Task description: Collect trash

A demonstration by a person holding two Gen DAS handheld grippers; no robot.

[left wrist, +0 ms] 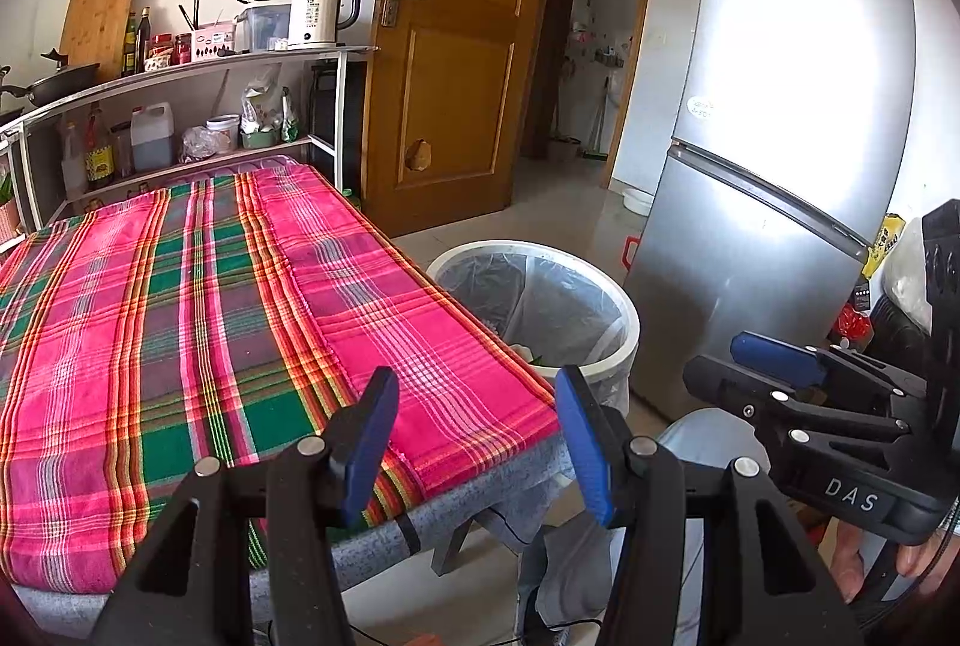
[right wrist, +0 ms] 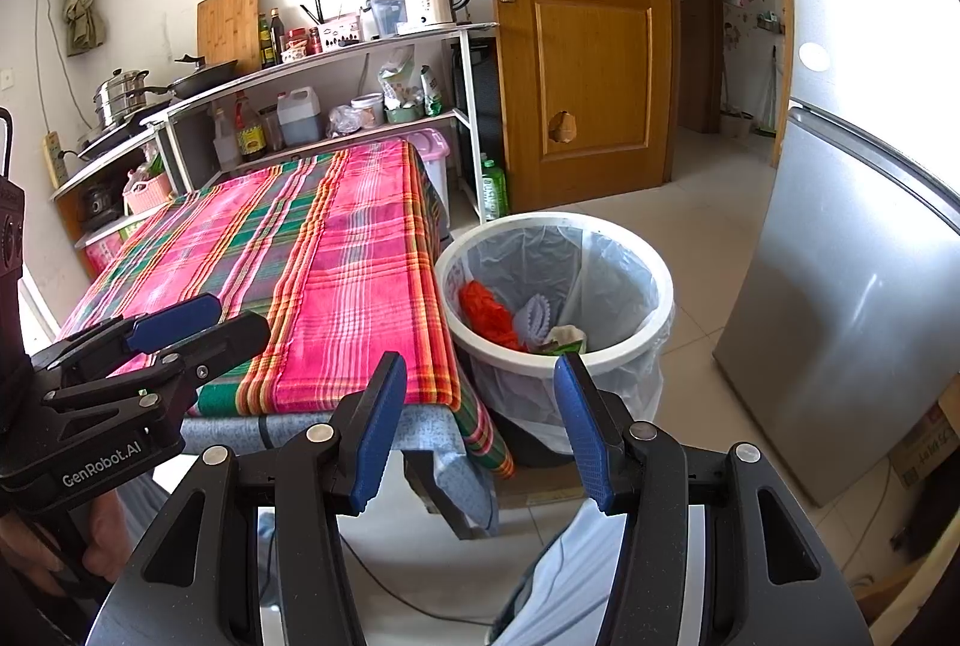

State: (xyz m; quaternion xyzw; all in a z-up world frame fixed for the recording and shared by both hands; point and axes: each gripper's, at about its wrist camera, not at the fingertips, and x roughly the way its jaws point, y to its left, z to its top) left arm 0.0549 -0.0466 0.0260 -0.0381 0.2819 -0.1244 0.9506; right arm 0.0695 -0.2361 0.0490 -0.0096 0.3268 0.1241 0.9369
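A white trash bin (left wrist: pixel 631 323) with a clear liner stands on the floor at the table's right corner. Inside the bin (right wrist: pixel 663 280) lie a red crumpled piece (right wrist: pixel 486 313), a lilac piece (right wrist: pixel 534 316) and a green-white wrapper (right wrist: pixel 561 340). My left gripper (left wrist: pixel 477 442) hangs open over the near edge of the plaid-covered table (left wrist: pixel 210 286), with nothing between its blue pads. My right gripper (right wrist: pixel 480 421) is open and empty too, held in front of the bin. Each gripper shows in the other's view: the right (left wrist: pixel 735 364), the left (right wrist: pixel 222 319). I see no loose trash on the table's cloth (right wrist: pixel 336 274).
A silver fridge (right wrist: pixel 852 316) stands right of the bin, with a cardboard box (right wrist: pixel 924 442) at its foot. A wooden door (left wrist: pixel 456 45) and a shelf with a kettle (left wrist: pixel 318 15), bottles and pans lie behind the table. The person's trouser legs (right wrist: pixel 570 574) are below the grippers.
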